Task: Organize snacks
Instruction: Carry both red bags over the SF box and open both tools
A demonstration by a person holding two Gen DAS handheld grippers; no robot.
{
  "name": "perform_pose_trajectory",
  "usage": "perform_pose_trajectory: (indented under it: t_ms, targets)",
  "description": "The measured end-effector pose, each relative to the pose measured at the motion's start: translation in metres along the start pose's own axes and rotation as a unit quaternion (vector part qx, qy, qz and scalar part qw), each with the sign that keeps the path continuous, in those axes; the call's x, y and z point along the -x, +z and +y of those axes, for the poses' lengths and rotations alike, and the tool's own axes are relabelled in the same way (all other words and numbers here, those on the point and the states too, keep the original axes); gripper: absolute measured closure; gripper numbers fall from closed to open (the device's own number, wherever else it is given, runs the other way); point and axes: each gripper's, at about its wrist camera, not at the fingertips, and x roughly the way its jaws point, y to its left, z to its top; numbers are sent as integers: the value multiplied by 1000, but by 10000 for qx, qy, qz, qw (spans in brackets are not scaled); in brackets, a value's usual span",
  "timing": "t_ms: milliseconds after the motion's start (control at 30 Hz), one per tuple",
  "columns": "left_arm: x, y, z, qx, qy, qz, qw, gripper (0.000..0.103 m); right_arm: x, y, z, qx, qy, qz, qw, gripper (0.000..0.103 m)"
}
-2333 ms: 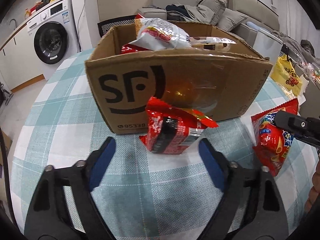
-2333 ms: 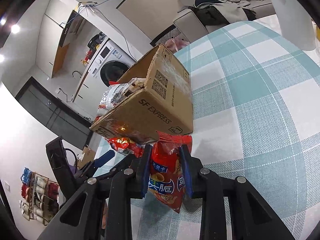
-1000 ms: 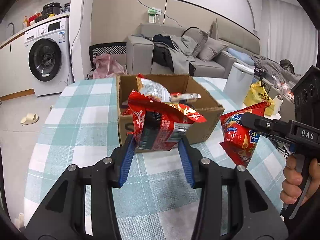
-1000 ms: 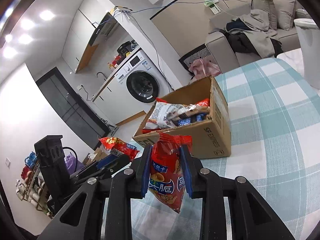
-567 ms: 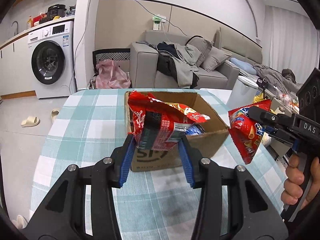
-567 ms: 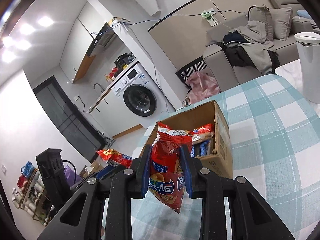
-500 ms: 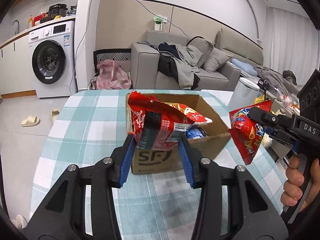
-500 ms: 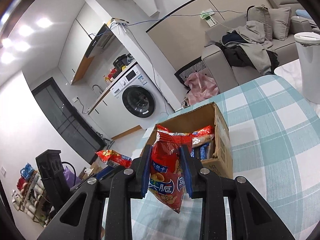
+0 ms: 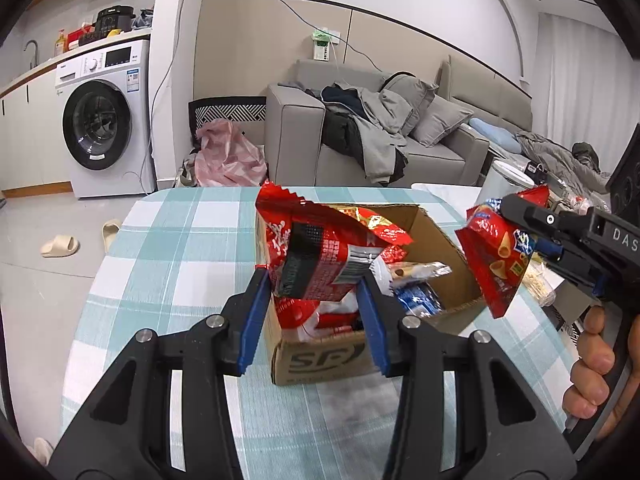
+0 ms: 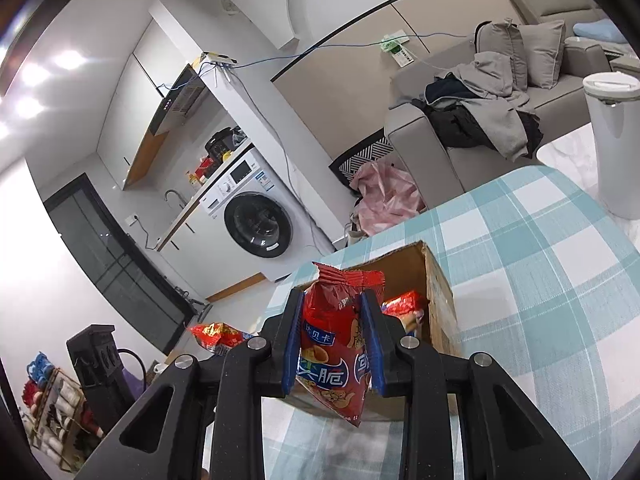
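My left gripper is shut on a red and black snack bag, held in the air over the near left part of an open cardboard box marked SF. The box holds several snack packets. My right gripper is shut on a red chip bag, which hangs above the box's near edge. In the left wrist view that chip bag hangs at the right of the box, pinched by the right gripper, with a hand on its handle.
The box stands on a table with a teal and white checked cloth. A white bin stands past the table's far right edge. Beyond are a grey sofa with clothes and a washing machine.
Both grippers have risen and moved toward the box with their bags. The box now sits lower and nearer in both views, and its inside shows more.
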Motion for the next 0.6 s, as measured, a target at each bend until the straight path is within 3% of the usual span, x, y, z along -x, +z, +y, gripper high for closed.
perform_pose_trajectory:
  t_ms: [433,600]
  targets:
    - [-63,9,-8,-58,-32,319,9995,62,-51,12,-9,-55,-355,-47,9993,75]
    - [-86,9,-14,-181,3,467,9987,62,-75,7,-16,-7,-549,119,9984,75]
